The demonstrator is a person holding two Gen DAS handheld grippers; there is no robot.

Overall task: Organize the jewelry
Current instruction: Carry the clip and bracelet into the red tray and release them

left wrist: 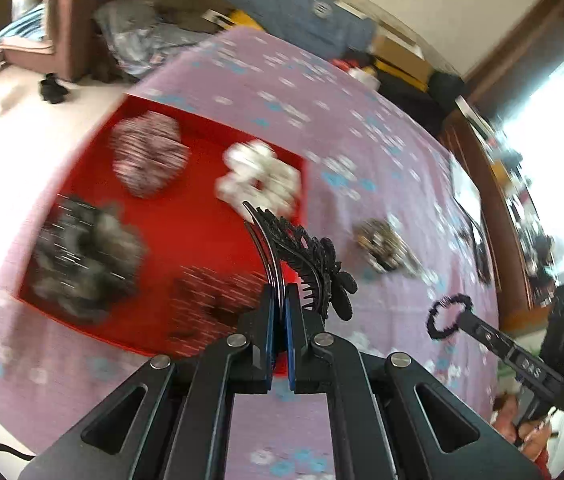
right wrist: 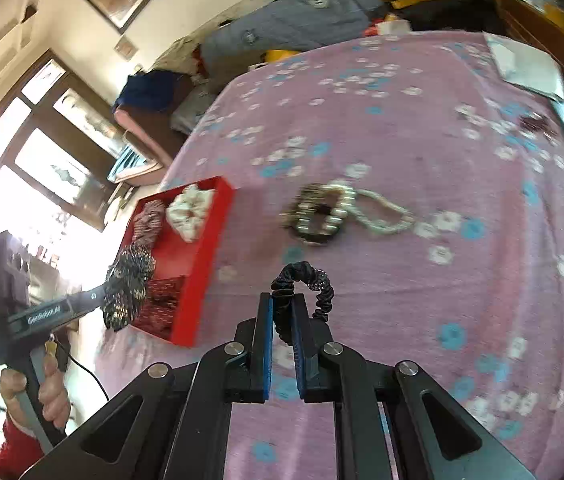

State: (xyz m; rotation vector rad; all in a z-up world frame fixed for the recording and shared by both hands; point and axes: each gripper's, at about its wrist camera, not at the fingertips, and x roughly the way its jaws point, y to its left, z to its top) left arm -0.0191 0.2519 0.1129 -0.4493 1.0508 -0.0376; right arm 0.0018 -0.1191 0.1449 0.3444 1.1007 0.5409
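Observation:
My left gripper (left wrist: 281,292) is shut on a black flower hair clip (left wrist: 310,258) and holds it over the near right edge of the red tray (left wrist: 186,216). The tray holds several scrunchies, among them a white one (left wrist: 260,178) and a striped one (left wrist: 148,158). My right gripper (right wrist: 282,300) is shut on a black hair tie (right wrist: 302,280) above the pink flowered bedspread (right wrist: 422,152). The right gripper also shows in the left wrist view (left wrist: 448,316). A beaded bracelet pile (right wrist: 322,216) with a pearl strand (right wrist: 382,212) lies on the bedspread beyond it.
The red tray (right wrist: 202,256) sits near the bed's left edge in the right wrist view. White papers (right wrist: 526,64) and a small dark piece (right wrist: 534,124) lie at the bed's far right. Folded bedding (right wrist: 294,20) and boxes stand behind the bed.

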